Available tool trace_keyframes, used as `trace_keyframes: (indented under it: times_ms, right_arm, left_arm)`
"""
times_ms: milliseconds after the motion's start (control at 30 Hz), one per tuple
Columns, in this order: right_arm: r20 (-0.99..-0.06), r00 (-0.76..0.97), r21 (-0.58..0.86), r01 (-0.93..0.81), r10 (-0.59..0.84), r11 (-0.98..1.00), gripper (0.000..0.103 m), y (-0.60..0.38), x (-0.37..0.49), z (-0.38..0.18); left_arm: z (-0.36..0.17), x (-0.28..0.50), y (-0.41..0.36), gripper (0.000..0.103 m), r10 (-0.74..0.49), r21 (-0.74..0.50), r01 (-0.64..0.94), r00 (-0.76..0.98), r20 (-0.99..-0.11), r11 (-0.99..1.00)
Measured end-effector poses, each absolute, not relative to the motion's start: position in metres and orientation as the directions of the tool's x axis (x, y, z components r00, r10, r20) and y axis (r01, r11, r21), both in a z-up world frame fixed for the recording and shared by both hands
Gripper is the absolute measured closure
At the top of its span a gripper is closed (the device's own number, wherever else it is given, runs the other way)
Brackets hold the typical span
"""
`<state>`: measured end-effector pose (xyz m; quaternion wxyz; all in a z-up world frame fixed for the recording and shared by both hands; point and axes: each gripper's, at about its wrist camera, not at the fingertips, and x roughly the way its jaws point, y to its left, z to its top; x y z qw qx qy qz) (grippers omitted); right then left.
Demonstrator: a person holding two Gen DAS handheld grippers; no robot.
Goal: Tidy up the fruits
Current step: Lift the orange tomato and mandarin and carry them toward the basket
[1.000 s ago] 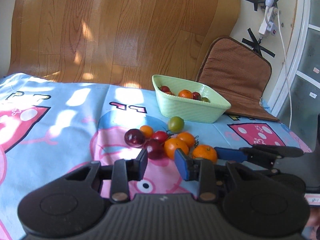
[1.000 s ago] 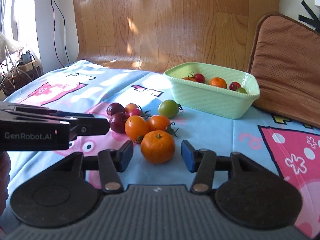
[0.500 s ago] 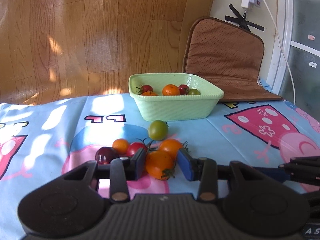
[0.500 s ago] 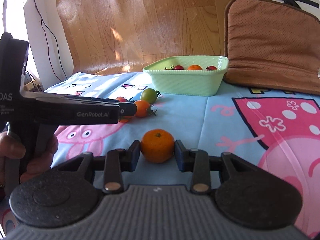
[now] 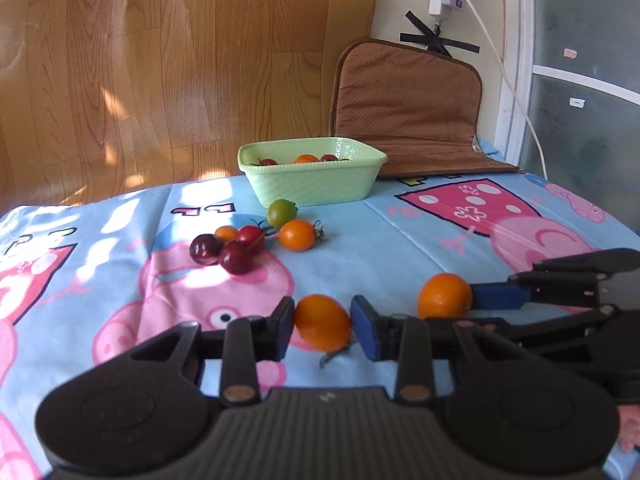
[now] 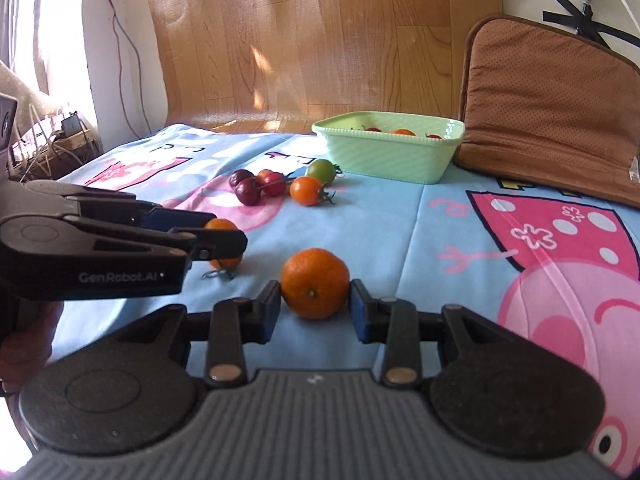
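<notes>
Both claws grip fruit: the left claw (image 5: pixel 323 326) pinches an orange tomato (image 5: pixel 323 322) by its sides, the right claw (image 6: pixel 314 306) clamps a mandarin (image 6: pixel 314 282), both low over the blue cartoon blanket (image 5: pixel 360 232). Next comes the carry to the green bowl (image 5: pixel 312 184) at the far side. Lift well above the loose heap of small tomatoes (image 5: pixel 240 240), hold the soft tomato gently so it does not bruise, and let go low inside the rim, one claw at a time, so nothing bounces out

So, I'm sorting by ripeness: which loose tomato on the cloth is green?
The green tomato, the loose one nearest the green bowl; the others in that cluster are orange, red or dark purple.
</notes>
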<state>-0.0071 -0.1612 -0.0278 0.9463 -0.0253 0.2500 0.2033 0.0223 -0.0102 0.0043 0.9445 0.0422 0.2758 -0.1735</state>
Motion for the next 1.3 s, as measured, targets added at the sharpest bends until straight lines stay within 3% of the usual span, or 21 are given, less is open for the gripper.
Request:
trace_keyframes:
  times_ms: [267,533,933,1000,1067,1300]
  right_arm:
    - [-0.494,0.765,0.044,-0.452,0.413,0.891,0.063,-0.151,-0.041,-0.032]
    - [-0.481,0.788,-0.003,-0.440,0.385,0.898,0.059,-0.144,-0.043,-0.038]
    - [-0.474,0.792,0.006,-0.435,0.386,0.900,0.054,-0.148,-0.049,-0.039]
    - [-0.472,0.793,0.006,-0.435,0.386,0.901,0.055,-0.148,-0.049,-0.039]
    - [-0.467,0.796,-0.005,-0.438,0.385,0.899,0.065,-0.147,-0.050,-0.039]
    - [-0.470,0.787,0.048,-0.429,0.399,0.902,0.066,-0.154,-0.039,-0.034]
  left_arm:
    - [0.000,-0.016,-0.003,0.072,-0.317,-0.033,0.359,0.774,-0.547,0.933]
    - [-0.011,-0.013,-0.009,0.066,-0.276,-0.010,0.325,0.785,-0.554,0.946]
    - [-0.009,-0.004,-0.013,0.066,-0.304,-0.027,0.348,0.775,-0.554,0.937]
    - [-0.010,-0.002,-0.012,0.070,-0.313,-0.045,0.349,0.768,-0.559,0.936]
    - [-0.010,-0.002,-0.010,0.071,-0.326,-0.061,0.354,0.765,-0.555,0.933]
    - [-0.001,0.001,-0.013,0.071,-0.362,-0.082,0.380,0.759,-0.541,0.921]
